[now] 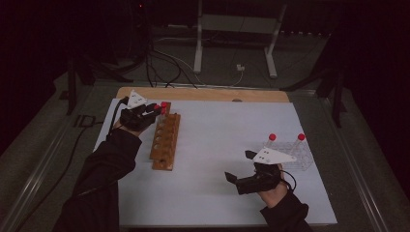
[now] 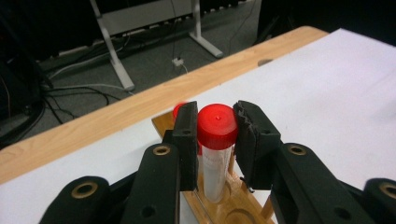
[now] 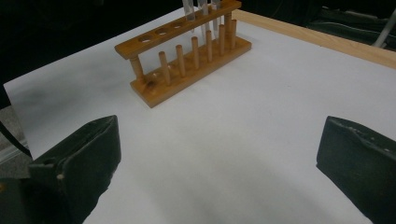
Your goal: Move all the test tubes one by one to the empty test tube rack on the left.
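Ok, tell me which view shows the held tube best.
The left gripper view: the red-capped tube stands close up between the left gripper pads, in the wooden rack. The high view shows it small and dim; the right gripper view shows just tube bodies, caps cut off.

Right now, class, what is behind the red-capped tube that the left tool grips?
Behind the red-capped tube, held by the left tool, another red cap peeks out over the wooden rack. A jaw covers its tube.
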The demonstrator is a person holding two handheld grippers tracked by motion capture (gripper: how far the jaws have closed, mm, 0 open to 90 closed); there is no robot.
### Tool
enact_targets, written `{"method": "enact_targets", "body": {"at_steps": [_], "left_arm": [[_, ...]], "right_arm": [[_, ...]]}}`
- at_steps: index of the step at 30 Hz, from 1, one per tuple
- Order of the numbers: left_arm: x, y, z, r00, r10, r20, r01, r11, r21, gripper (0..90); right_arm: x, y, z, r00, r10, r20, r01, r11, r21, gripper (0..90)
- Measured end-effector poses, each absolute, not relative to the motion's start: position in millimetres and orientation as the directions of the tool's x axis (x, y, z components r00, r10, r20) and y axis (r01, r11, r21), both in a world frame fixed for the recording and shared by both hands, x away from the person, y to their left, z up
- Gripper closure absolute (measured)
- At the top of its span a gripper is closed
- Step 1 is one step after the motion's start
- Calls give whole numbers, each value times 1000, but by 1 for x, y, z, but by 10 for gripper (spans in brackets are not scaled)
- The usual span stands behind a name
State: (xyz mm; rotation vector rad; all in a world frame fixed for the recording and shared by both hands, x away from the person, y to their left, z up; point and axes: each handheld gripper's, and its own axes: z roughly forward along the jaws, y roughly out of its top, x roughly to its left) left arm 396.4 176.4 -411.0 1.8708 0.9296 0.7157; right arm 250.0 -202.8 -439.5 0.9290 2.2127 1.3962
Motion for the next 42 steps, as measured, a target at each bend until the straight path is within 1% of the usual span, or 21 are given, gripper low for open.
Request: {"method": "enact_targets", "body": {"at_steps": [16, 20, 25, 29, 30, 33, 38, 40, 42], "left_arm": [[403, 174, -442, 546, 835, 65, 365, -307, 879, 719], [402, 175, -443, 545, 836, 62, 367, -304, 879, 718], [402, 173, -441, 558, 825, 87, 362, -337, 869, 715], [402, 173, -440, 558, 826, 81, 374, -337, 864, 702], [401, 173, -439, 556, 827, 85, 372, -339, 864, 689], [398, 173, -436, 543, 835, 86, 381, -336, 861, 551], [387, 174, -427, 568, 820, 67, 376, -331, 866, 383], [382, 175, -423, 580, 813, 55, 372, -324, 870, 285], [375, 177, -420, 585, 809, 48, 369, -319, 873, 168]], "right_arm": [[250, -206, -439, -716, 697, 45, 334, 285, 898, 0], [250, -206, -439, -716, 697, 43, 332, 286, 899, 0], [250, -207, -438, -717, 695, 46, 332, 283, 900, 0], [250, -207, -437, -717, 696, 46, 331, 282, 901, 0], [250, -207, -437, -717, 696, 46, 330, 281, 901, 0], [249, -208, -435, -717, 696, 47, 328, 278, 903, 0], [249, -210, -433, -714, 699, 43, 325, 276, 905, 0], [249, -212, -432, -712, 701, 42, 322, 274, 906, 0], [249, -215, -430, -705, 708, 43, 323, 266, 908, 0]]}}
